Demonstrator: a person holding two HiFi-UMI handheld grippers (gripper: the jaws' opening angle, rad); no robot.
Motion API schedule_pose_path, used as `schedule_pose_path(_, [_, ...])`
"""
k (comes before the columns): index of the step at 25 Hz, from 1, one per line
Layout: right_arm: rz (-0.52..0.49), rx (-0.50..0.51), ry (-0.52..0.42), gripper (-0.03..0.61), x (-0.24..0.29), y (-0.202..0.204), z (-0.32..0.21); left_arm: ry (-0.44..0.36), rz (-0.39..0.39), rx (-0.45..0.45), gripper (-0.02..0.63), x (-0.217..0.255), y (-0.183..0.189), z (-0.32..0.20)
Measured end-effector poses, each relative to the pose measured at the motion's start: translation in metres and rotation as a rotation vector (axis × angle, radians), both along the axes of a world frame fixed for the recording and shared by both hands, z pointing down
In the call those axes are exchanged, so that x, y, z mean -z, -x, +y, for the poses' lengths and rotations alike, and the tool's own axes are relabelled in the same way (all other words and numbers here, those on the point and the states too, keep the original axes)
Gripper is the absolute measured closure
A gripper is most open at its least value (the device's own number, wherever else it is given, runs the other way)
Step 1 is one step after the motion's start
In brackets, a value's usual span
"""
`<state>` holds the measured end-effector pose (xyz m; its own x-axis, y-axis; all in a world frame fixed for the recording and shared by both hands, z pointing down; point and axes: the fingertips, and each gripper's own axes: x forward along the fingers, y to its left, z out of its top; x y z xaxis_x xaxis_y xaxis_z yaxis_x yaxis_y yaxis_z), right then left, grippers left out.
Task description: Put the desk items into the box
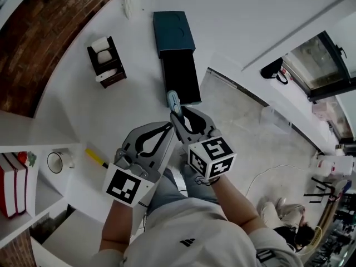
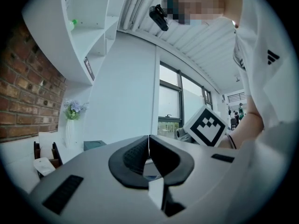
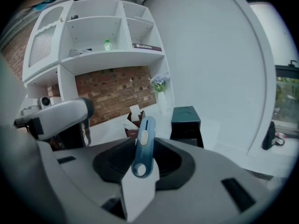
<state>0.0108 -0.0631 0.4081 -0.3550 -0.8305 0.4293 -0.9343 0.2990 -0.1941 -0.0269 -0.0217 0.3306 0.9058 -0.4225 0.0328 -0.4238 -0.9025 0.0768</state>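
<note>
The right claw (image 1: 177, 114) pinches the blue cutter (image 3: 145, 134), which we judge light, stiff and slippery (plastic, it seems), best gripped across its flat sides.

On the table (image 1: 239, 15) we see the box (image 1: 173, 33) at the back, the desk organizer (image 1: 105, 60) to its left and the vase (image 1: 129, 3) behind both. Nearer us, the utility knife (image 1: 172, 99) sits in the right claw (image 1: 177, 115), and a pen (image 1: 95, 157) lies at left.
</note>
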Motion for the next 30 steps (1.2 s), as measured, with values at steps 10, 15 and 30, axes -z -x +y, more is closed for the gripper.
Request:
schedule_pose_path(10, [-0.034,0.033,-0.05,0.448,0.018,-0.065,-0.004,-0.06,-0.032,0.015,0.601,0.021,-0.075,-0.002])
schedule_pose_path(15, [-0.052,0.097,-0.067,0.448,0.027,-0.093,-0.017,-0.067,-0.037,0.075,0.601,0.028,-0.109,-0.006])
schedule_pose_path(30, [-0.099,0.296,-0.107,0.448,0.04,-0.147,-0.039,-0.107,-0.061,0.3,0.601,0.042,-0.172,-0.019])
